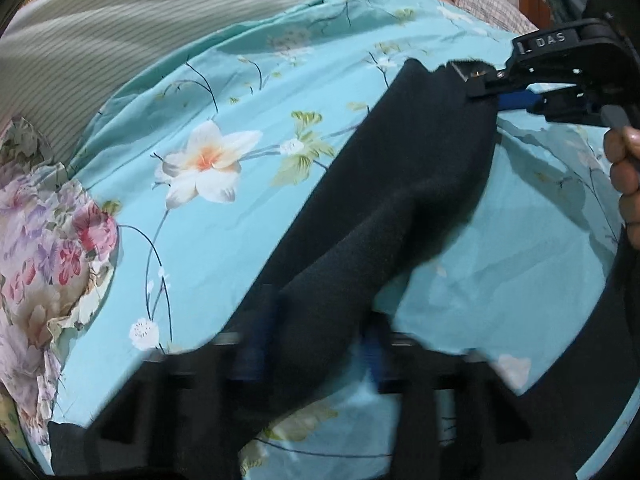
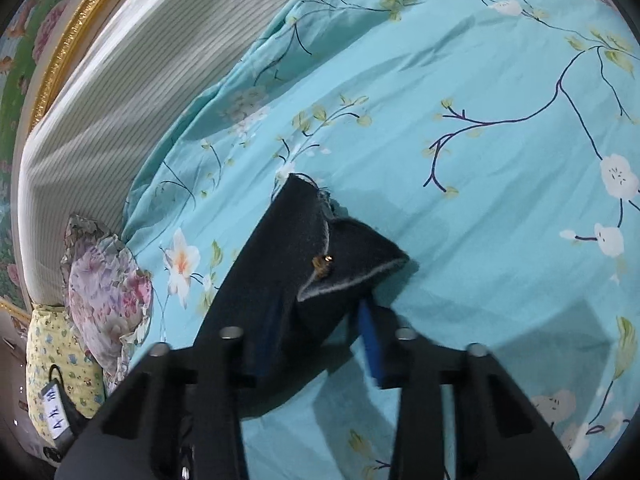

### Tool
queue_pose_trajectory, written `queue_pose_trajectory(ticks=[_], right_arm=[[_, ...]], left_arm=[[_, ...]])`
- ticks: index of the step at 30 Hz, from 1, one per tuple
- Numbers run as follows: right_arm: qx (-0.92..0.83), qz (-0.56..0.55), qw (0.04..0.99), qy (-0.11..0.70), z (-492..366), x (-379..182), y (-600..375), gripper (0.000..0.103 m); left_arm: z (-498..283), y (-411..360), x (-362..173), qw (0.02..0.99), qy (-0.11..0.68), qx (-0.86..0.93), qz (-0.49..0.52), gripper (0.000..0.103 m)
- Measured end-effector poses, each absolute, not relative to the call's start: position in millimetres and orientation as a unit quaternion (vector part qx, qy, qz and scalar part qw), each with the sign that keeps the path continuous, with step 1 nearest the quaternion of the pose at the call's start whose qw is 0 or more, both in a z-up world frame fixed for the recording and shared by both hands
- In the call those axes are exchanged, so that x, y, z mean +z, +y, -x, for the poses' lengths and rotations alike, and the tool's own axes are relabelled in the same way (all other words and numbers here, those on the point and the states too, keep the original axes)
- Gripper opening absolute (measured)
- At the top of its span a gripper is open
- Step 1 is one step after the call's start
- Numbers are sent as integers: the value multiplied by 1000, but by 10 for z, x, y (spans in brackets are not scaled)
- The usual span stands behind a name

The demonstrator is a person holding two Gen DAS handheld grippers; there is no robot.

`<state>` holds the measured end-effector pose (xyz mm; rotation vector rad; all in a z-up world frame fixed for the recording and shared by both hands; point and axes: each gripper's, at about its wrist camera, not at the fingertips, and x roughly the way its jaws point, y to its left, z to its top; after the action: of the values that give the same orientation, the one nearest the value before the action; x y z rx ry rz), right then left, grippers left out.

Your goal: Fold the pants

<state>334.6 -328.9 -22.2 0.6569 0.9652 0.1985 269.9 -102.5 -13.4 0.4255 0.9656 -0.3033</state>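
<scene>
Pants (image 1: 400,184) hang dark between both tongs over the sheet (image 1: 224,240); left gripper (image 1: 316,344) is clenched on one end, right gripper (image 2: 316,328) on the waist corner with the button; lifting step, I judge; next, carry both ends over together.

turquoise floral bedsheet (image 2: 460,80) | striped mattress (image 2: 132,80) | pink floral pillow (image 1: 48,248) | gold frame (image 2: 80,12)
</scene>
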Motion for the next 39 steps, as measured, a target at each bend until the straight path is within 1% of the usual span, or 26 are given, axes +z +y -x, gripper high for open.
queue_pose_trajectory(ticks=[1, 2, 4, 9, 10, 11, 17, 25, 31, 39], right_arm=[[95, -310, 832, 451, -3310, -202, -3289, 21], [96, -309, 834, 448, -3265, -177, -3291, 18], [100, -314, 835, 440, -3168, -127, -3296, 16], [114, -333, 837, 420, -2816, 73, -3313, 12], [117, -335, 838, 414, -2742, 122, -3307, 9], [121, -334, 841, 408, -2650, 178, -3303, 8], [139, -323, 849, 394, -2107, 374, -3327, 6], [137, -320, 848, 400, -1468, 400, -3413, 6], [128, -330, 845, 402, -1068, 330, -3475, 6], [110, -336, 833, 427, -784, 43, -3495, 6]], left_arm=[[-2681, -1004, -120, 853, 459, -151, -197, 17], [-2651, -985, -98, 854, 456, -157, -194, 13], [-2561, -966, -26, 859, 447, -162, -193, 8], [-2264, -914, 220, 873, 421, -175, -173, 7], [-2203, -900, 259, 875, 419, -178, -167, 6], [-2155, -891, 288, 876, 417, -180, -163, 6], [-1723, -819, 431, 879, 411, -203, -130, 6], [-1179, -848, 473, 881, 400, -221, -125, 6], [-943, -857, 432, 880, 396, -229, -129, 6], [-774, -848, 230, 869, 416, -235, -126, 7]])
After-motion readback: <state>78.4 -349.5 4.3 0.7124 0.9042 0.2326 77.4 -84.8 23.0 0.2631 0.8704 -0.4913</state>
